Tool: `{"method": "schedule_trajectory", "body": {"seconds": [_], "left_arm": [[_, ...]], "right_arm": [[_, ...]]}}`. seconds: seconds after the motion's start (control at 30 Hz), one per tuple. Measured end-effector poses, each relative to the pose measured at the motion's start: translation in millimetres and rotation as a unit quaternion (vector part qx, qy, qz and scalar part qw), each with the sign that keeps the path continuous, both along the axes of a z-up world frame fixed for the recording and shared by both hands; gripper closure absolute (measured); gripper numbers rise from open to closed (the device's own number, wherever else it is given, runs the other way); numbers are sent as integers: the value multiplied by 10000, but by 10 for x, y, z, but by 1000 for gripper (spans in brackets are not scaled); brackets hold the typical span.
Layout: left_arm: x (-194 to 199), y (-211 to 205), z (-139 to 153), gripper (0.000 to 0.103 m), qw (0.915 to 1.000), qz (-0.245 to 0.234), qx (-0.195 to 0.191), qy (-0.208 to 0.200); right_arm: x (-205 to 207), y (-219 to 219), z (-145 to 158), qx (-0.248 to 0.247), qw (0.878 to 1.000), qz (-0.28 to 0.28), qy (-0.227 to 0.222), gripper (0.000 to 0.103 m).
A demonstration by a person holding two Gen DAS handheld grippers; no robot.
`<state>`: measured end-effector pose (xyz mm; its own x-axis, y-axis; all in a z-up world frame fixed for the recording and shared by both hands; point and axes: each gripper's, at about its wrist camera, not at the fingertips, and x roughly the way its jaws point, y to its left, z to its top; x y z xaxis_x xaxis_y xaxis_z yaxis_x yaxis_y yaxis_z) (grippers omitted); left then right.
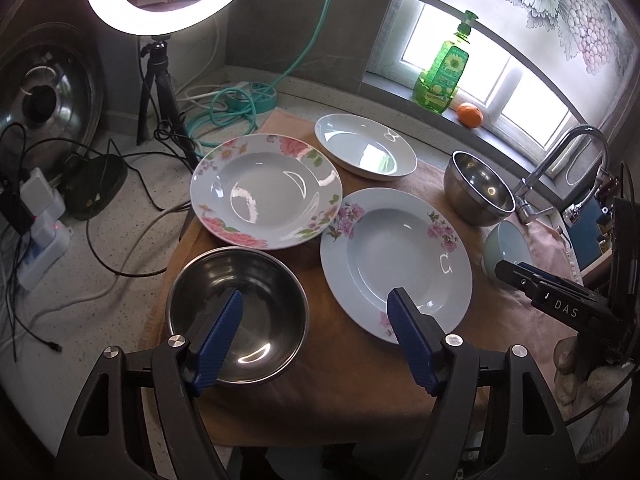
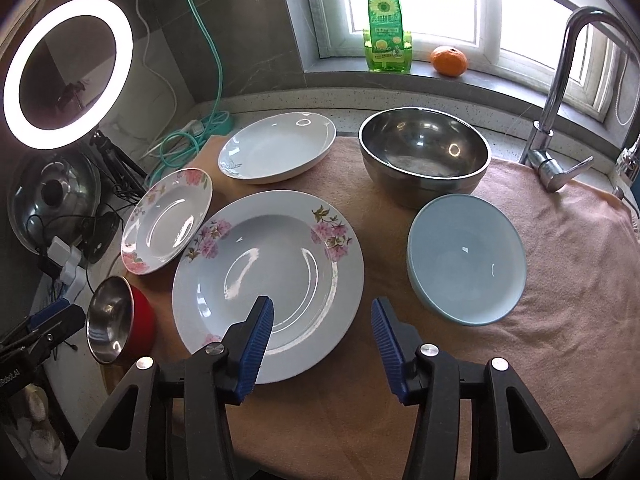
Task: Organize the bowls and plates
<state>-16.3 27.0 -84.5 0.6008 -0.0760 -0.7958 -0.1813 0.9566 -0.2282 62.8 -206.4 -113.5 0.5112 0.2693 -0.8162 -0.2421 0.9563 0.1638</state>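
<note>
Both grippers empty, jaws spread: right gripper [image 2: 322,316] straddles the near rim of the lilac plate [image 2: 268,280] at lower centre, left gripper [image 1: 316,308] between it and the steel bowl [image 1: 238,316].

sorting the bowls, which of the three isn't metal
The pale blue bowl, on the cloth in front of the big steel bowl. The third is steel inside with a red outside.
</note>
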Motion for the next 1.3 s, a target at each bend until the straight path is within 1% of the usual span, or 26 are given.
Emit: {"method": "schedule_trajectory", "body": {"seconds": [0.17,0.3,0.47,0.57,0.63,0.73,0.87,0.9,1.03,1.1,1.2,1.3], "left_arm": [[2,3,-32,29,9998,166,-53,12],[5,-2,-57,33,9995,318,-82,21],[-4,-14,-80,34,9984,534,-163,19],[-27,-49,-100,34,9977,639,-216,26],[-36,-87,-126,41,9974,670,-272,58],[-57,-137,-165,42,9965,757,-354,89],[-106,-181,-217,44,9944,935,-474,123],[-120,-200,-228,47,9939,981,-493,131],[-153,-245,-287,49,9915,1143,-593,181],[-170,-263,-312,54,9903,1213,-643,213],[-195,-292,-347,56,9888,1287,-723,241],[-202,-333,-369,57,9877,1334,-776,254]], "right_arm": [[127,83,-13,-80,9997,248,22,57],[243,140,-30,-121,9987,479,85,57],[376,204,-13,-180,9968,773,66,57],[479,249,-23,-151,9949,982,157,57],[550,292,-37,-220,9930,1149,176,57],[653,360,-59,-429,9889,1415,147,57],[808,401,-104,-487,9836,1713,301,57],[849,409,-118,-518,9824,1764,325,59],[970,434,-158,-583,9776,1974,434,63],[1012,455,-176,-632,9751,2075,462,65],[1074,485,-210,-701,9711,2222,511,68],[1131,526,-239,-736,9666,2385,584,68]]}}
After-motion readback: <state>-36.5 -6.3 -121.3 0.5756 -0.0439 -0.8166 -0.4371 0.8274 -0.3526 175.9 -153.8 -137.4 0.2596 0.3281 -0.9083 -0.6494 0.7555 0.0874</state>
